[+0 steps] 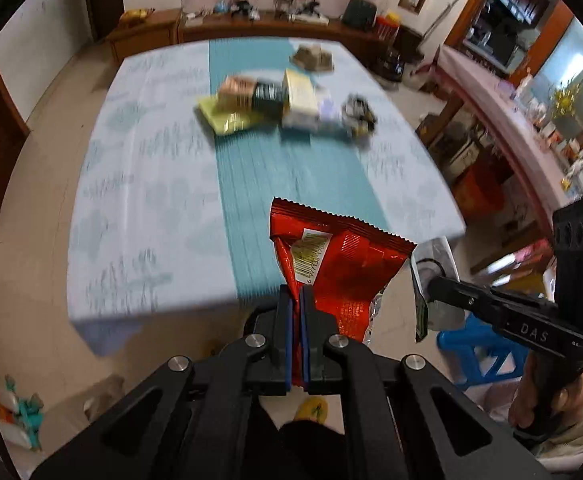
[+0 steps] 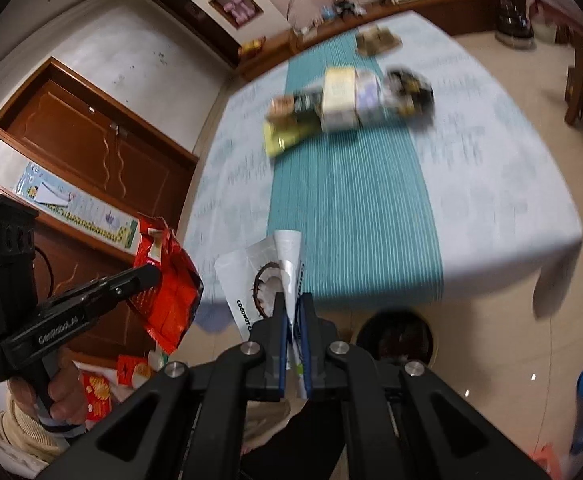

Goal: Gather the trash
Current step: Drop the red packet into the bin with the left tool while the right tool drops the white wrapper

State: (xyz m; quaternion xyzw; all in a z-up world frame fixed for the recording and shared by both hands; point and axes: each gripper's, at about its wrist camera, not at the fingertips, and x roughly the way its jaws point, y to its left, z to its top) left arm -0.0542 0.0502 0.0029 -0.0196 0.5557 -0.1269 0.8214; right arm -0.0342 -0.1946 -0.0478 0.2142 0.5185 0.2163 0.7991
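Left claw (image 1: 296, 300) clamped on crinkled red foil wrapper (image 1: 343, 256); right claw (image 2: 293, 308) clamped on white coconut-print pouch (image 2: 251, 276). Both held off worktop (image 1: 151, 184), likely for bin (image 2: 395, 336) on floor.

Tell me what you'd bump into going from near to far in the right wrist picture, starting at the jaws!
White coconut packet pinched in the right gripper → teal runner → yellow-green packet at the front of the wrapper pile → brown packet → wooden sideboard.

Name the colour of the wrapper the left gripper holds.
Red wrapper, clearest in the left wrist view.
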